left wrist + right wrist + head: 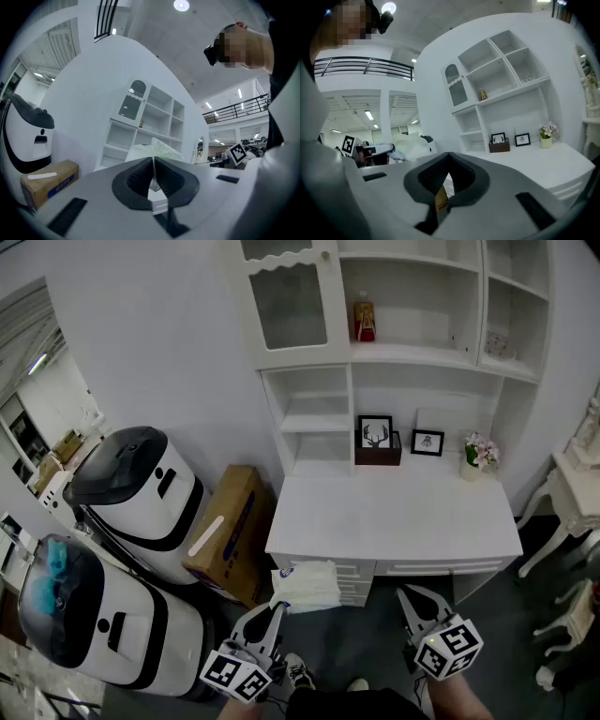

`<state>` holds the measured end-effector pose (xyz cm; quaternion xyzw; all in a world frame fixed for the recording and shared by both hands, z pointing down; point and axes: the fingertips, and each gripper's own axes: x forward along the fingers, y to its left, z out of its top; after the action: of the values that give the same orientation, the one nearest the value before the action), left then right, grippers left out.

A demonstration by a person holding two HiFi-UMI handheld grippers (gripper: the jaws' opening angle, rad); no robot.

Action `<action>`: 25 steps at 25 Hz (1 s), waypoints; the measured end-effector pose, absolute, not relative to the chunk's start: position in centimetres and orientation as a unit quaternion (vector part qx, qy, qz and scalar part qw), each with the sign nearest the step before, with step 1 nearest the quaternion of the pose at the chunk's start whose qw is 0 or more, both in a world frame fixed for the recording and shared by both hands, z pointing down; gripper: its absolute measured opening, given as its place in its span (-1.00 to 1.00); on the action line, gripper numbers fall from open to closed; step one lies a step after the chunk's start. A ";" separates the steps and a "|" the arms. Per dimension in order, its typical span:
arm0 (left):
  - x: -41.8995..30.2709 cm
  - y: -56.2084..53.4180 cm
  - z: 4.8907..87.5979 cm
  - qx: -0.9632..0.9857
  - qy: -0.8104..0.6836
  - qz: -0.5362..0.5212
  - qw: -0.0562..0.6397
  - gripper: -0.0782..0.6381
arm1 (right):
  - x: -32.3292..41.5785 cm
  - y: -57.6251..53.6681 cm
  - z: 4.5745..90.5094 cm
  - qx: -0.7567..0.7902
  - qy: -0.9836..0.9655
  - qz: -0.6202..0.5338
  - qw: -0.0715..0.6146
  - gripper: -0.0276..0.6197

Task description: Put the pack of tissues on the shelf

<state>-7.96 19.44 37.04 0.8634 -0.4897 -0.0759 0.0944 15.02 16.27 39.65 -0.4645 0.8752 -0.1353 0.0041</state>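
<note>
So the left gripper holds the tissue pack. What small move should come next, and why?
Probably move the left gripper forward and up toward the shelf: it is shut on the pack of tissues, which hangs before the desk edge, short of every shelf.

Tissue pack (306,585) before desk (394,521)

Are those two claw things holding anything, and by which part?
The left gripper pinches the soft white plastic-wrapped pack of tissues by the thin edge nearest the person. The right gripper holds nothing, its jaws together.
</note>
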 end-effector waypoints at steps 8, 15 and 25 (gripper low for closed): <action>-8.5 18.9 37.1 0.863 -0.491 -0.075 0.098 -0.75 | 14.5 15.6 39.7 -0.463 0.876 -0.134 0.001 -0.90; -8.9 18.3 37.5 0.863 -0.489 -0.070 0.101 -0.75 | 13.7 14.8 39.6 -0.460 0.878 -0.136 0.006 -0.90; -10.5 17.4 36.8 0.865 -0.486 -0.070 0.101 -0.75 | 11.9 13.7 39.7 -0.456 0.878 -0.143 0.007 -0.90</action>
<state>-10.46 17.42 36.82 0.8654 -0.4858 -0.0700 0.1010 11.86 13.67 39.75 -0.4560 0.8784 -0.1430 0.0066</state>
